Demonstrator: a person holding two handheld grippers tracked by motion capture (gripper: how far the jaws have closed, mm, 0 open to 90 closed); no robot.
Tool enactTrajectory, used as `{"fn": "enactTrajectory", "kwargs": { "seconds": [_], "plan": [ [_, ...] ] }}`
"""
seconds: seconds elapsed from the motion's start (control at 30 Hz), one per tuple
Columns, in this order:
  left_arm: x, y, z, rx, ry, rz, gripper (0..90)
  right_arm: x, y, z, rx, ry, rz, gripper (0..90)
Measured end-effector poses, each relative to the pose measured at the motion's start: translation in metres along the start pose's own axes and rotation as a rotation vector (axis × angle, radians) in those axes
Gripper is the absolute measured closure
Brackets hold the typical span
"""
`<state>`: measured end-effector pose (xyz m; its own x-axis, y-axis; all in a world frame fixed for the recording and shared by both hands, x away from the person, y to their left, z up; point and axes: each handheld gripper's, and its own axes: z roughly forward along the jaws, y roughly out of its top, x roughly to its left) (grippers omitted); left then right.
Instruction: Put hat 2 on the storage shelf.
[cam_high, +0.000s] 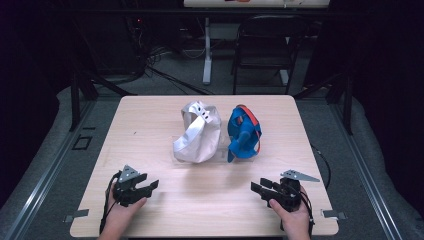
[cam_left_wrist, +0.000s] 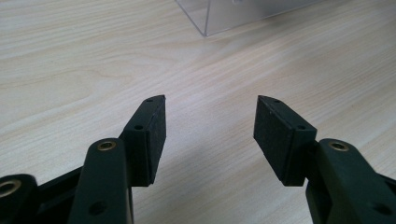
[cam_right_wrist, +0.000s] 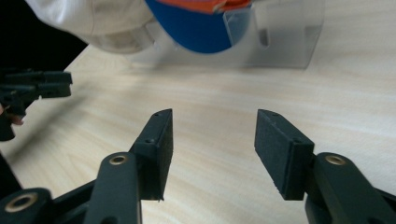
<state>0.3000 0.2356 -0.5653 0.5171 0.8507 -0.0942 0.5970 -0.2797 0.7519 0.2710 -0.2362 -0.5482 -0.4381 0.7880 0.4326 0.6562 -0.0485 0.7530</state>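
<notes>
So there's a light wood table (cam_high: 150, 130) with two caps sitting on a clear plastic stand (cam_right_wrist: 285, 42) around the middle: a white cap (cam_high: 197, 132) on the left and a blue cap (cam_high: 244, 132) with an orange strip just beside it on the right, close together, can't tell if they actually touch. Both grippers are down at the near edge, well apart from the caps and from each other. The left gripper (cam_high: 150, 186) sits low over the table at the near left, jaws spread wide with nothing but bare wood between them, and in its own view a corner of the clear stand peeks in at the top. The right gripper (cam_high: 257, 187) is at the near right, pointing in toward the middle, jaws also wide with nothing in them; its view looks across the wood at the blue cap's brim and the white one on the stand, with the left gripper off at the left edge
</notes>
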Motion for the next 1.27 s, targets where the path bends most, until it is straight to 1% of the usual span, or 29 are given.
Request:
{"fn": "enactTrajectory", "kwargs": {
  "seconds": [0.07,0.13,0.2,0.3,0.37,0.43,0.47,0.53,0.57,0.6,0.63,0.7,0.73,0.8,0.83,0.87,0.9,0.93,0.97,1.0,1.03,1.07,1.17,1.2,1.23,1.27],
  "plan": [
    [-0.001,0.000,0.001,-0.001,0.001,0.006,44.4,0.001,-0.001,0.001,-0.002,-0.014,-0.026,47.9],
    [0.000,0.001,0.002,0.010,-0.008,0.012,44.4,0.001,-0.002,0.003,-0.015,-0.021,-0.053,45.5],
    [-0.001,0.001,0.005,0.009,-0.008,0.014,44.4,0.001,-0.002,0.005,-0.009,-0.029,-0.076,45.3],
    [-0.002,0.001,0.007,0.023,-0.013,0.014,44.4,0.002,-0.004,0.009,-0.008,-0.023,-0.083,44.9],
    [-0.004,0.001,0.008,0.018,-0.015,0.022,44.4,0.002,-0.005,0.011,-0.005,-0.010,-0.081,45.0],
    [-0.006,0.001,0.008,0.011,-0.026,0.031,44.4,0.002,-0.005,0.013,0.027,0.001,-0.088,46.6],
    [-0.006,0.002,0.008,0.018,-0.025,0.037,44.4,0.003,-0.006,0.014,0.036,0.003,-0.085,48.2],
    [-0.008,0.002,0.008,0.020,-0.030,0.045,44.5,0.002,-0.006,0.015,0.064,0.023,-0.079,50.2],
    [-0.009,0.002,0.008,0.021,-0.035,0.049,44.5,0.001,-0.006,0.016,0.069,0.030,-0.072,50.8],
    [-0.011,0.002,0.009,0.014,-0.035,0.043,44.6,0.001,-0.006,0.016,0.072,0.030,-0.067,51.0],
    [-0.012,0.002,0.009,0.011,-0.042,0.049,44.6,0.000,-0.006,0.016,0.075,0.035,-0.063,51.6],
    [-0.015,0.003,0.008,0.014,-0.047,0.061,44.6,-0.002,-0.006,0.015,0.071,0.034,-0.052,51.8],
    [-0.017,0.003,0.009,0.008,-0.049,0.061,44.6,-0.003,-0.005,0.015,0.062,0.038,-0.048,51.8],
    [-0.020,0.003,0.010,0.015,-0.054,0.071,44.6,-0.005,-0.005,0.014,0.050,0.043,-0.030,51.7],
    [-0.021,0.003,0.010,0.017,-0.054,0.079,44.6,-0.006,-0.005,0.014,0.055,0.047,-0.022,51.6],
    [-0.022,0.003,0.011,0.017,-0.058,0.076,44.7,-0.007,-0.006,0.014,0.055,0.046,-0.020,51.1],
    [-0.023,0.003,0.011,0.014,-0.057,0.077,44.7,-0.007,-0.006,0.014,0.048,0.042,-0.023,51.0],
    [-0.025,0.003,0.012,0.010,-0.043,0.079,44.7,-0.007,-0.006,0.014,0.048,0.033,-0.032,50.8],
    [-0.025,0.003,0.011,0.014,-0.059,0.080,44.7,-0.007,-0.006,0.013,0.039,0.029,-0.035,50.3],
    [-0.026,0.004,0.011,0.013,-0.055,0.078,44.7,-0.007,-0.006,0.013,0.036,0.023,-0.044,49.8],
    [-0.027,0.004,0.011,0.011,-0.064,0.079,44.8,-0.007,-0.006,0.012,0.030,0.021,-0.049,49.4],
    [-0.027,0.004,0.011,0.011,-0.064,0.079,44.9,-0.006,-0.006,0.012,0.021,0.019,-0.047,49.2],
    [-0.038,0.009,0.013,-0.001,-0.082,0.093,45.7,-0.008,-0.006,0.011,0.018,0.009,-0.043,48.2],
    [-0.042,0.012,0.014,-0.010,-0.095,0.099,45.8,-0.008,-0.006,0.010,0.016,0.009,-0.040,47.9],
    [-0.046,0.015,0.015,-0.012,-0.099,0.117,45.8,-0.009,-0.006,0.010,0.011,0.009,-0.032,48.0],
    [-0.046,0.015,0.015,-0.012,-0.099,0.117,45.9,-0.009,-0.006,0.010,0.011,0.009,-0.032,48.0]
  ]
}}
